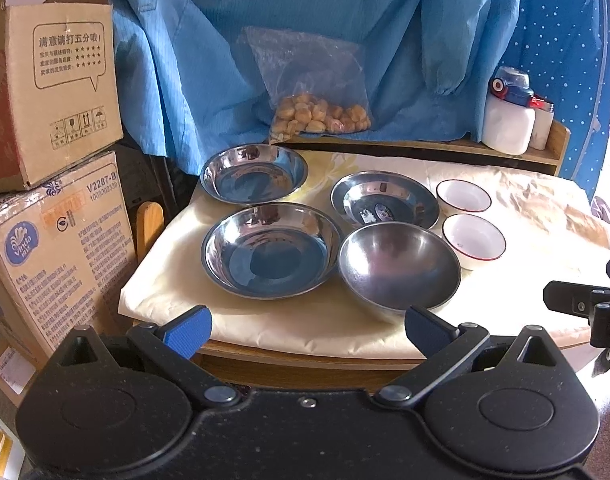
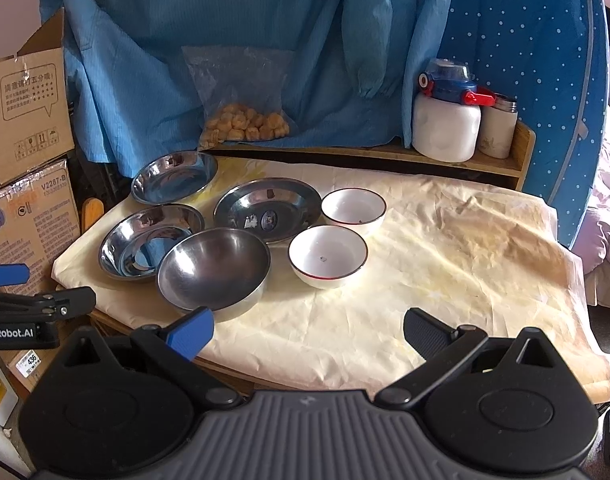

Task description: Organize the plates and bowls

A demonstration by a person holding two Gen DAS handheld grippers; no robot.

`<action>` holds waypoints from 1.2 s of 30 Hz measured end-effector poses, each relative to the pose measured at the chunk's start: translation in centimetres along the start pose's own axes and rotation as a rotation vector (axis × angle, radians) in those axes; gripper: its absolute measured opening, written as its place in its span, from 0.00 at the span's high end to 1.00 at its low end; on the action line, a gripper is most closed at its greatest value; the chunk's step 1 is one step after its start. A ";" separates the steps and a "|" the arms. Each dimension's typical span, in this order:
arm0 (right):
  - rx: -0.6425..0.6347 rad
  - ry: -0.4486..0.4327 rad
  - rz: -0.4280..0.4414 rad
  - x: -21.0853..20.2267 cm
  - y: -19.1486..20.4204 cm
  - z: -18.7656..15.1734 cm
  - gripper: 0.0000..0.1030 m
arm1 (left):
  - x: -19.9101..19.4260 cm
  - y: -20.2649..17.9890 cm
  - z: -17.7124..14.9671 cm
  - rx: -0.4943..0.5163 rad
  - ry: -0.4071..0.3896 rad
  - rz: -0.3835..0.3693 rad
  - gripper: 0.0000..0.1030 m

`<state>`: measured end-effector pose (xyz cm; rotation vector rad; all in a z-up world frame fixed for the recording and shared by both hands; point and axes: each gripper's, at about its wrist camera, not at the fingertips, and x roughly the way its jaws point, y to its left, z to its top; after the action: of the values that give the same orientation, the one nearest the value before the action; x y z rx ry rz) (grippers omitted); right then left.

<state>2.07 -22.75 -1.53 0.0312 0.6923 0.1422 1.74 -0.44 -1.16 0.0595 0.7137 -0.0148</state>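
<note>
Three shallow steel plates sit on the cloth-covered table: a far left one, a near left one and a right one. A deep steel bowl stands in front of them. Two white bowls with red rims stand to their right, one far and one near. My left gripper is open and empty at the table's front edge, just short of the steel bowl. My right gripper is open and empty over the front of the cloth.
Cardboard boxes are stacked left of the table. A bag of fried snacks leans on blue cloth at the back. A white jug and a flask stand on a wooden shelf at back right. Bare cloth covers the table's right half.
</note>
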 end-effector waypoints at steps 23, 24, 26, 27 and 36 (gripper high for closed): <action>-0.225 0.041 0.328 5.5 -1.0 7.0 0.00 | 4.7 3.3 3.4 -0.297 0.173 0.183 0.01; -0.222 0.044 0.338 6.0 -0.9 7.5 0.00 | 5.0 4.0 3.7 -0.311 0.178 0.189 0.01; -0.217 0.047 0.363 7.0 -0.3 8.7 0.00 | 5.8 5.3 4.2 -0.320 0.187 0.198 0.01; -0.217 0.047 0.372 7.5 0.0 9.1 0.00 | 6.3 5.9 4.5 -0.314 0.188 0.198 0.01; -0.225 0.102 0.356 14.1 3.3 11.7 0.01 | 12.9 10.8 6.2 -0.313 0.259 0.076 0.01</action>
<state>19.87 -17.32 -1.25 -0.0696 0.7647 0.5662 15.93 10.05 -4.42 -0.2146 0.9648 0.1804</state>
